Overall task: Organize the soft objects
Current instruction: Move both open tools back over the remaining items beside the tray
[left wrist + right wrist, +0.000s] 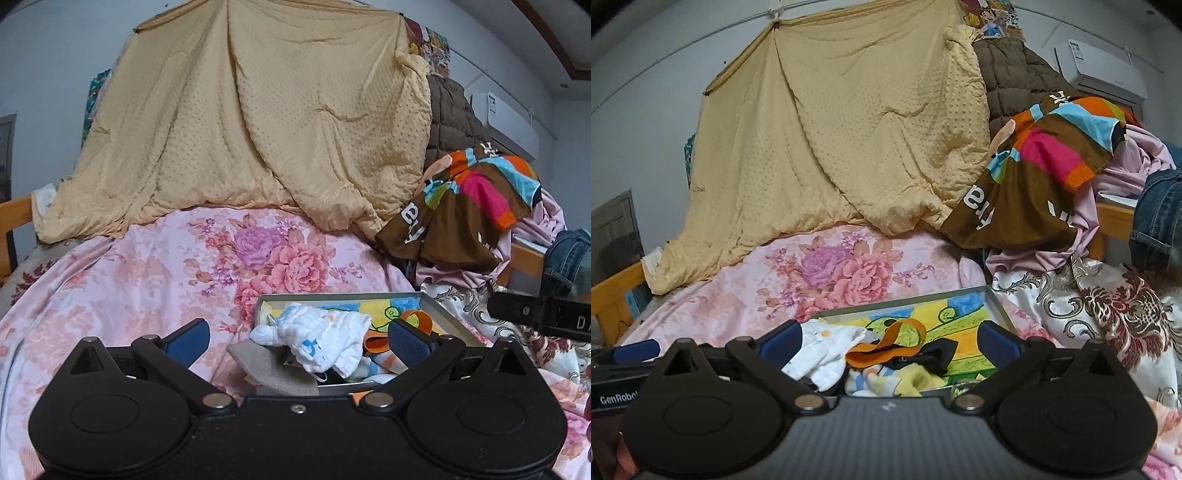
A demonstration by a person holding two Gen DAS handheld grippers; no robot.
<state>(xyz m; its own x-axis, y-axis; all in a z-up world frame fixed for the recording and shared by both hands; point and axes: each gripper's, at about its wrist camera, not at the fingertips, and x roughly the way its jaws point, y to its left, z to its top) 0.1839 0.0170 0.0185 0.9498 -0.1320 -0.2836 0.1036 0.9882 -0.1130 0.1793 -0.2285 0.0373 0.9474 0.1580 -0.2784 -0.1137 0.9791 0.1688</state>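
Note:
A shallow metal tray point(334, 296) with a colourful cartoon bottom lies on the floral bedsheet. A crumpled white cloth point(325, 343) lies in it, hanging over its near left corner, with a grey cloth point(264, 363) beside it. An orange band point(419, 318) lies further right in the tray. My left gripper point(298, 326) hovers open just before the tray, holding nothing. In the right wrist view the tray point(905, 301) holds the white cloth point(822, 352), the orange band point(886, 345), a black piece point(932, 354) and a yellow cloth point(910, 380). My right gripper point(891, 326) is open and empty.
A beige dotted quilt point(258, 122) hangs behind the bed. At the right is a pile with a striped brown cloth point(461, 206), pink fabric and jeans point(569, 258). Wooden bed rails point(613, 291) edge the mattress. The right gripper's body point(535, 314) sits at my right.

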